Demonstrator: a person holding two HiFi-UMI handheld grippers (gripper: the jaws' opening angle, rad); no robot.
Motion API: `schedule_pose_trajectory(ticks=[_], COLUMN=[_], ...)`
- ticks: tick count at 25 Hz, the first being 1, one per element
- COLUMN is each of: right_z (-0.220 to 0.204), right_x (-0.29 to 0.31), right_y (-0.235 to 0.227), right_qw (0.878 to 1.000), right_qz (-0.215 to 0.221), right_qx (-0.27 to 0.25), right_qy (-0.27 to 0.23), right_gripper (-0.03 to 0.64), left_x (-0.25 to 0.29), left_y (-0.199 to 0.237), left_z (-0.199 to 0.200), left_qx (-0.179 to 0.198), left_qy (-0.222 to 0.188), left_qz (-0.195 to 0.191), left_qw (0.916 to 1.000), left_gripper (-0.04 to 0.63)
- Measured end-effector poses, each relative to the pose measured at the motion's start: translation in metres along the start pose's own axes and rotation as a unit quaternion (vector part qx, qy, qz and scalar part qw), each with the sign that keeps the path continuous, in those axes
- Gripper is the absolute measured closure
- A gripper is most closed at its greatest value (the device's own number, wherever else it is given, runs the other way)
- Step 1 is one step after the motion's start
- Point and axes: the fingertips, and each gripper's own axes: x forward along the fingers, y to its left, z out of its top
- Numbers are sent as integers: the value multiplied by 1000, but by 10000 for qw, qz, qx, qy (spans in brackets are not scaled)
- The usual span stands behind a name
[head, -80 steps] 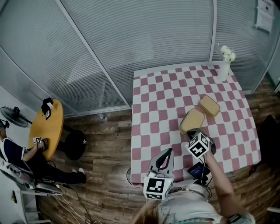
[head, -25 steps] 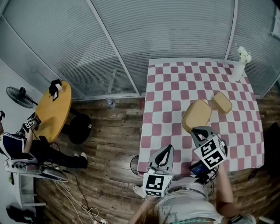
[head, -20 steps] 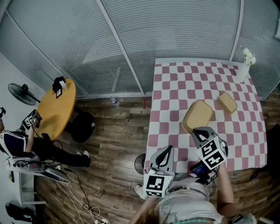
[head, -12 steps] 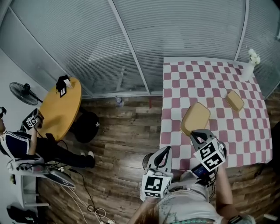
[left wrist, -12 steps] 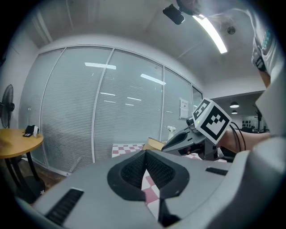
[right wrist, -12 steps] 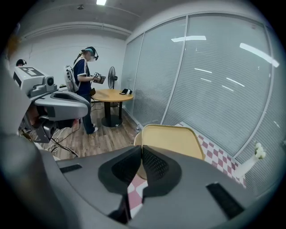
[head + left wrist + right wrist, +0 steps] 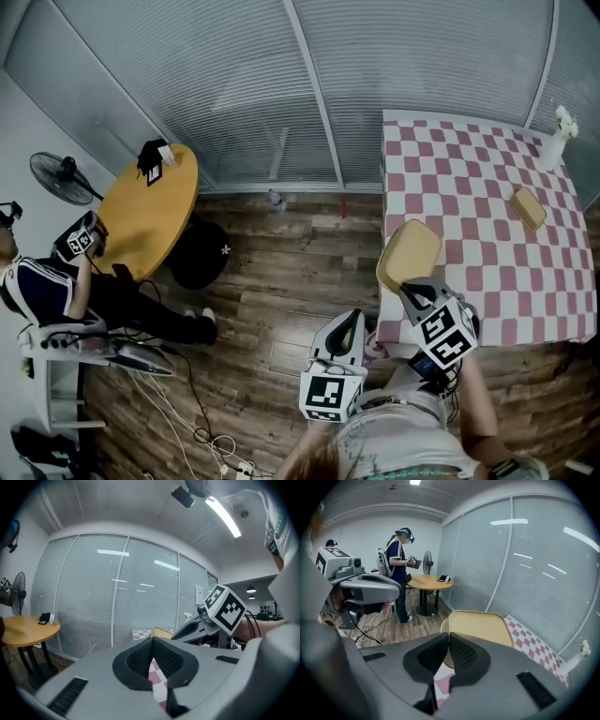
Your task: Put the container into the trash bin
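Note:
A tan, flat container [image 7: 408,255] hangs by its near edge over the left edge of the checkered table [image 7: 487,187], partly above the wooden floor. My right gripper [image 7: 413,289] is shut on that edge. In the right gripper view the container [image 7: 480,625] sticks up just beyond the closed right gripper [image 7: 447,637]. My left gripper [image 7: 349,321] is lower left of it, over the floor, shut with nothing in it. The left gripper view shows the left gripper [image 7: 152,641] closed, with the container [image 7: 161,632] beyond. No trash bin shows plainly.
A second tan piece [image 7: 530,208] and a vase of flowers [image 7: 560,127] stand on the table. At the left are a round yellow table [image 7: 150,211] with a black base [image 7: 200,255], a seated person [image 7: 47,300], a fan [image 7: 61,173] and floor cables [image 7: 206,431]. Glass walls with blinds [image 7: 281,84] run behind.
Both grippers have travelled left, away from the table, with the container still in the right one. The table has slid to the right of the head view, and more floor shows.

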Motion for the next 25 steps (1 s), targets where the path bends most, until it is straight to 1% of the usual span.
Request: schedule_pose_trajectory(ticks=[3, 6, 12, 19, 25], right_z=[13, 25, 36, 49, 53], right_x=[10, 19, 31, 38, 40], right_y=[27, 51, 96, 131, 149], right_qw=[9999, 9997, 9982, 9955, 9945], right_qz=[96, 152, 472, 727, 809], right_qx=[-112, -199, -353, -588, -646], right_qy=[-52, -84, -99, -161, -148], right_gripper=[612, 612, 612, 612, 612], left_x=[-23, -47, -90, -113, -120], left_y=[19, 33, 57, 68, 71], left_z=[-9, -9, -21, -23, -25], left_qx=[-54, -58, -222, -307, -311], left_qy=[-8, -10, -66, -177, -207], left_qz=[151, 246, 614, 760, 742], left_qw=[9999, 9997, 9978, 9965, 9965], left_gripper=[589, 589, 589, 589, 589])
